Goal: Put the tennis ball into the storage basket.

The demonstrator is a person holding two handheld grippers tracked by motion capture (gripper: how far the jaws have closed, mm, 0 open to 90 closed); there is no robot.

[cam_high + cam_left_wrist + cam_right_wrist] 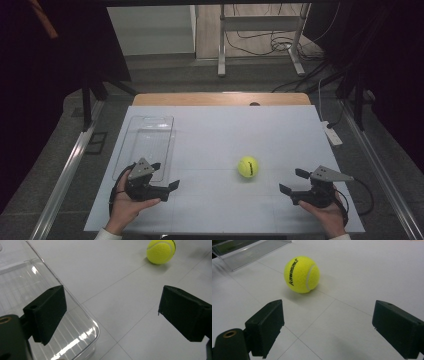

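A yellow tennis ball (pixel 248 167) rests on the white table cover, right of centre. A clear plastic tray (pixel 145 145) lies flat at the left, with nothing in it. My left gripper (pixel 165 175) is held low at the tray's near corner, open and holding nothing. In the left gripper view its jaws (pixel 112 307) stand wide; one is over the tray's corner (pixel 20 280), and the ball (pixel 160 251) is far off at the upper right. My right gripper (pixel 292 181) is open to the right of the ball. In the right gripper view the ball (pixel 302 274) lies ahead of its wide, empty jaws (pixel 327 325).
The white cover (pixel 220 130) spans the table, with a wooden strip (pixel 220 98) at the far edge. A white power strip (pixel 332 134) lies off the right side. Beyond the table stand a metal frame's legs (pixel 221 45) and loose cables (pixel 280 42). The tray's edge (pixel 249 251) shows far off.
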